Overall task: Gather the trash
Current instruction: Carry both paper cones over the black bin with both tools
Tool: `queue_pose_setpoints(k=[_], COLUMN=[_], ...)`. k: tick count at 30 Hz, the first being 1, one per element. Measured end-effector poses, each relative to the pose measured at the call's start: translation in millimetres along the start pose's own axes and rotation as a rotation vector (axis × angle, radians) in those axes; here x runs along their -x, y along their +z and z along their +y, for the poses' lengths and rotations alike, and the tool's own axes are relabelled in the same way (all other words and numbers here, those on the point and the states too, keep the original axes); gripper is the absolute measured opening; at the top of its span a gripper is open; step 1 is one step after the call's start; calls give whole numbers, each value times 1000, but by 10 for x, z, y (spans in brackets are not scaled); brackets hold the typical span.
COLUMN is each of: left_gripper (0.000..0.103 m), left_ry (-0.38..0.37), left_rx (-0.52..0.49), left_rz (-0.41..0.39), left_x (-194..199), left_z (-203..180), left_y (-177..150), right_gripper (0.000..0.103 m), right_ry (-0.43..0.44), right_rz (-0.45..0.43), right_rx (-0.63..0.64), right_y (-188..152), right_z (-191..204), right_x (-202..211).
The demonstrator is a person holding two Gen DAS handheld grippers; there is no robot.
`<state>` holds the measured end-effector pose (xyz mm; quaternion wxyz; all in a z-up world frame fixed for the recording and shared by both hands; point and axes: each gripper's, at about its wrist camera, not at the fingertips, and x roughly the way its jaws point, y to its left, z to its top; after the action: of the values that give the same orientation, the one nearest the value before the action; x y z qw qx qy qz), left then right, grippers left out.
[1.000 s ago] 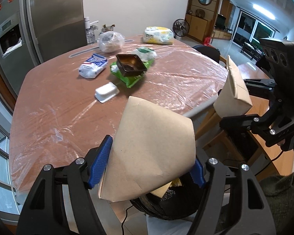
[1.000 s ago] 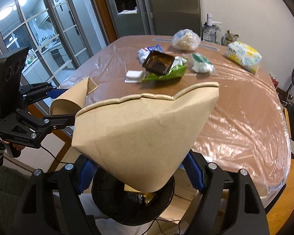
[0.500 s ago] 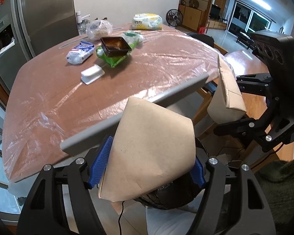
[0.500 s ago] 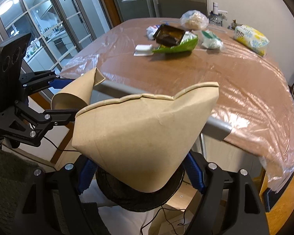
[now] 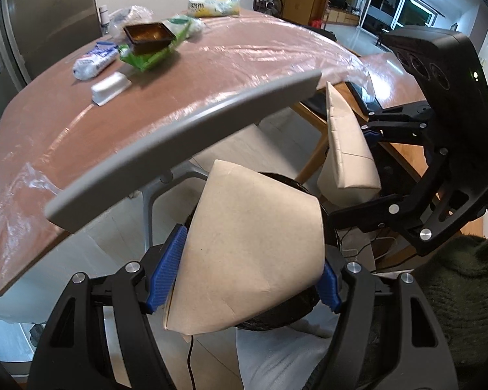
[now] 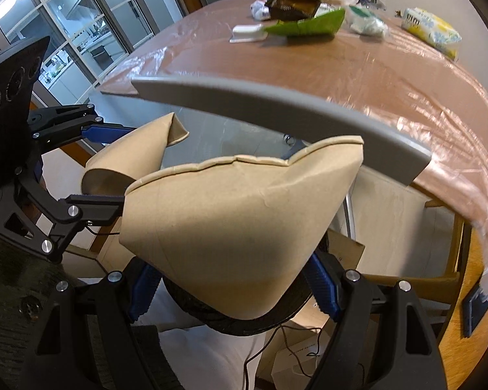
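My left gripper (image 5: 247, 276) is shut on a squashed brown paper cup (image 5: 250, 253), its blue pads pressing both sides. A second squashed brown paper cup (image 6: 237, 234) sits in my right gripper (image 6: 234, 292), which is shut on it the same way. Each gripper shows in the other's view: the right gripper (image 5: 351, 175) with its cup (image 5: 348, 156), the left gripper (image 6: 104, 169) with its cup (image 6: 130, 162). Both point steeply down, side by side, over a round black bin (image 5: 276, 318) whose rim (image 6: 237, 325) shows under the cups. The cups hide the bin's inside.
A grey chair back (image 5: 185, 149) curves close in front, before the plastic-covered table (image 5: 244, 65). On the table lie a black tray (image 5: 149, 34), a green packet (image 6: 309, 26), a small white box (image 5: 110, 87), a blue-white packet (image 5: 94, 63) and a yellow tissue pack (image 5: 213, 3). Cables trail by the bin.
Both grippers have sunk with their cups from table height to below the table edge. The grey chair back has come into view, and the bin looks closer.
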<state>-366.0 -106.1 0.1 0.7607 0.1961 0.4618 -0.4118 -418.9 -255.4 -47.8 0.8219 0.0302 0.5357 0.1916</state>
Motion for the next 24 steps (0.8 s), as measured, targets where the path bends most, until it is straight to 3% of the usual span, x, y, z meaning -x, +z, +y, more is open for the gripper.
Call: queue_pose_setpoints(k=[24], left_gripper=[71], left_ry=[-25], left_rx=[13], left_rz=[124], left_x=[-595], left_z=[2], left_y=[-229], right_gripper=[77], right_ry=[7], right_rz=[117], right_rx=[-61], right_y=[-56], right_z=[-116], right_x=[-633])
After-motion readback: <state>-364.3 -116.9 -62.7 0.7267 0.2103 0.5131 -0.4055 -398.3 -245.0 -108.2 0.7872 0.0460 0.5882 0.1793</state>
